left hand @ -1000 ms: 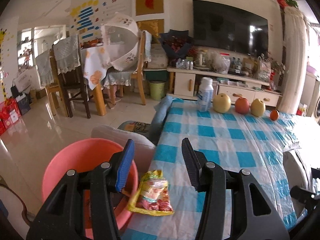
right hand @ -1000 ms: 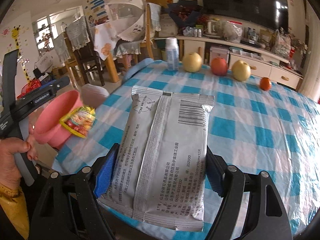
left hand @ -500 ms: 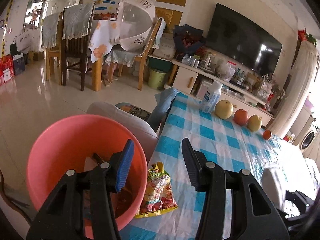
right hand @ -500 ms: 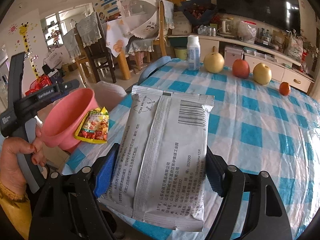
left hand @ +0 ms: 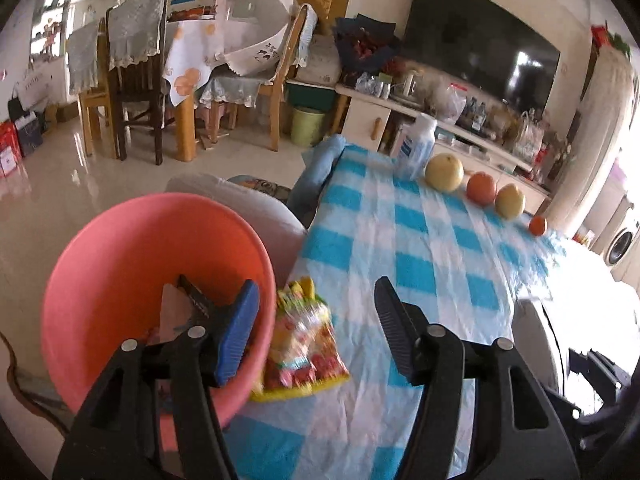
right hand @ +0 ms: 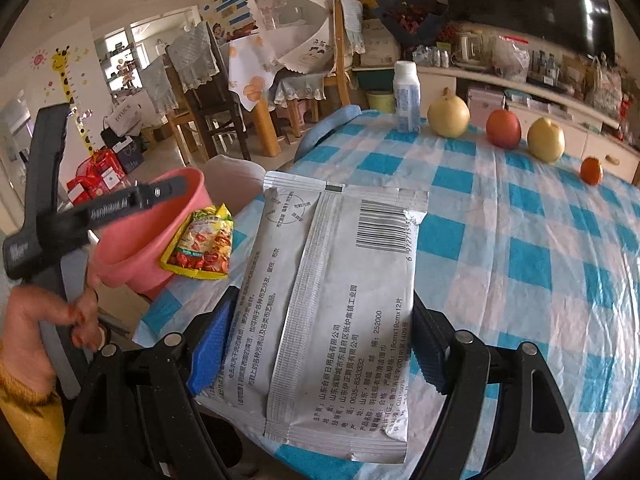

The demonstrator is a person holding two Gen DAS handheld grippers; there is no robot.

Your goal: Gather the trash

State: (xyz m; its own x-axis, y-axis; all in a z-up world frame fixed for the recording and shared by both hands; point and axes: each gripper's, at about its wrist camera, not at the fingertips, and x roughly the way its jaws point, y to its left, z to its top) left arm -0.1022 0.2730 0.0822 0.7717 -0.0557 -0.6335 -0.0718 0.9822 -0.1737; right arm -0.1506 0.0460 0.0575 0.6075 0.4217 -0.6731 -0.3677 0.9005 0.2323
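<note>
Two wrappers: a yellow snack wrapper (left hand: pixel 302 344) and a silver sachet (right hand: pixel 332 300), both in sight as trash.
Snack wrapper place: at the near table edge, partly overhanging it, touching the outer wall of the pink basin (left hand: pixel 120 248); blurred in the left wrist view, sharper in the right wrist view (right hand: pixel 202 246).
Sachet place: between the pads of the right tongs (right hand: pixel 320 344), printed back and barcode facing the camera, above the near part of the table.
Pink basin: just off the table edge, tilted toward the camera; its rim stands beside the snack wrapper.
Basin contents: a pale flat scrap (left hand: pixel 172 312) and a dark serrated piece beside it lie inside; what they are I cannot tell.
Left tongs (left hand: pixel 316 328): jaws have just been opening and stand wide, pressing on nothing; the snack wrapper lies below the gap, the blue pad in front of the basin rim.
Right tongs: clamped across the width of the sachet.
Left hand (right hand: pixel 44 320): grips the handle of the left tongs, yellow sleeve at the wrist.
Table (left hand: pixel 420 240): blue and white check cloth under clear film.
Far table edge: a white bottle (right hand: pixel 406 98), then a pear (right hand: pixel 448 116), a red apple (right hand: pixel 503 129), a second pear (right hand: pixel 545 140) and a small orange (right hand: pixel 591 170) in a row.
</note>
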